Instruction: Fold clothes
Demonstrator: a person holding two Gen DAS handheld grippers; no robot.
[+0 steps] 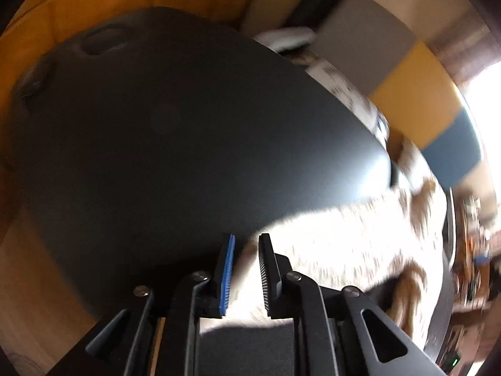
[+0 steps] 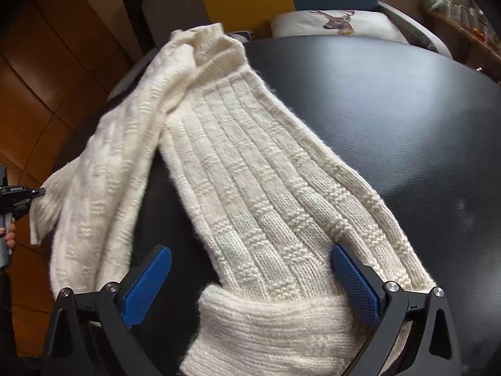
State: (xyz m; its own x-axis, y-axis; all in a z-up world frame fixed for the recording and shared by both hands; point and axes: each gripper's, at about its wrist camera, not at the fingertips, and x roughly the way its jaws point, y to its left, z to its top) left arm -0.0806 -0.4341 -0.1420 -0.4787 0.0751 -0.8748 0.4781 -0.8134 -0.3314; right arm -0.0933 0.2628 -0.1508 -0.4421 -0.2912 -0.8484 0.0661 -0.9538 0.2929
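Black table; sweater (cream) spread.

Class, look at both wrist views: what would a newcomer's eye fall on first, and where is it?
The cream knitted sweater sprawls across the round black table, one sleeve running toward the open right gripper. At the left edge, the left gripper touches the sweater's edge. Behind the table sits a deer-print cushion.

No legible text, label, brand or number was found — only a tiny, unreadable white marking was seen on the left tool.
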